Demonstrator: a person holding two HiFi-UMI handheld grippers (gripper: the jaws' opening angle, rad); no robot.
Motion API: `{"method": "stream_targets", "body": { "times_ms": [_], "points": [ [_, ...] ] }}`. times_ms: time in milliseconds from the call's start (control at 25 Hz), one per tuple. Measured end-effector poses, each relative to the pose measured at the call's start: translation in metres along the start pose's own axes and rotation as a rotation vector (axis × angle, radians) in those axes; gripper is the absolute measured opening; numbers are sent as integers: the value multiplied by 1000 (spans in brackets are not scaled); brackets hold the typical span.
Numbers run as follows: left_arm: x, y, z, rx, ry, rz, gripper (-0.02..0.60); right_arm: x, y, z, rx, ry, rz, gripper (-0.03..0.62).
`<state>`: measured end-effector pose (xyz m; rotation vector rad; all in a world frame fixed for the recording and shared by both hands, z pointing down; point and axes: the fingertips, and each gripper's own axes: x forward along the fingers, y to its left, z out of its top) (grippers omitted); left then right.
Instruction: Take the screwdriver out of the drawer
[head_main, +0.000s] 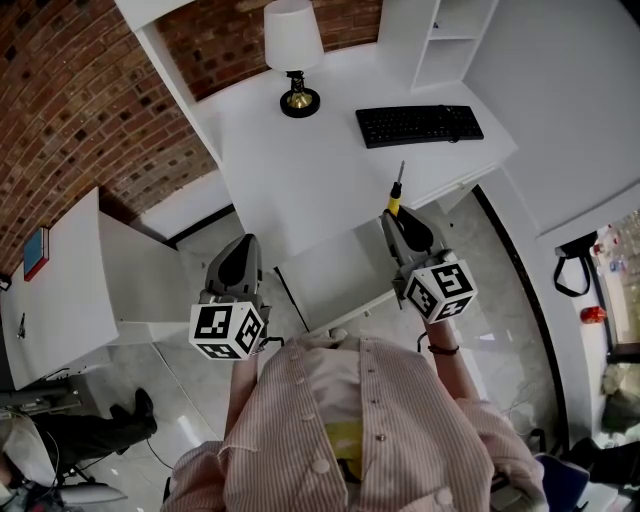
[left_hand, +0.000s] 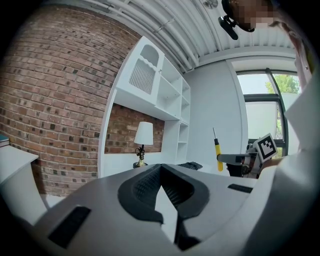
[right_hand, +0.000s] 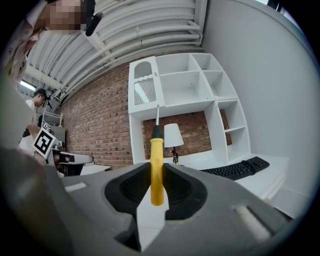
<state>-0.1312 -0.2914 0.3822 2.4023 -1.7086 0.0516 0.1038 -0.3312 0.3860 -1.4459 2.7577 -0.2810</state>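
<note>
The right gripper (head_main: 393, 218) has its fingers closed partway around the yellow handle of the screwdriver (right_hand: 156, 170), which stands upright in the air with its shaft up, just off the front edge of the tabletop (head_main: 300, 170). The left gripper (left_hand: 161, 166) hangs empty, fingers pressed together. The hold is low on a smooth, round handle, so any slackening or quick wrist roll could let the tool tip or slide out and fall.

Left tongs (left_hand: 161, 167) together (screwdriver (left_hand: 218, 156) upright beyond)
</note>
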Motion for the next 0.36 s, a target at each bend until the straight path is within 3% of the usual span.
{"method": "stream_targets", "body": {
  "times_ms": [360],
  "points": [
    [-3,9,-6,-4,13,14,-2,1,3,-9,-2,32,1,78]
  ]
}}
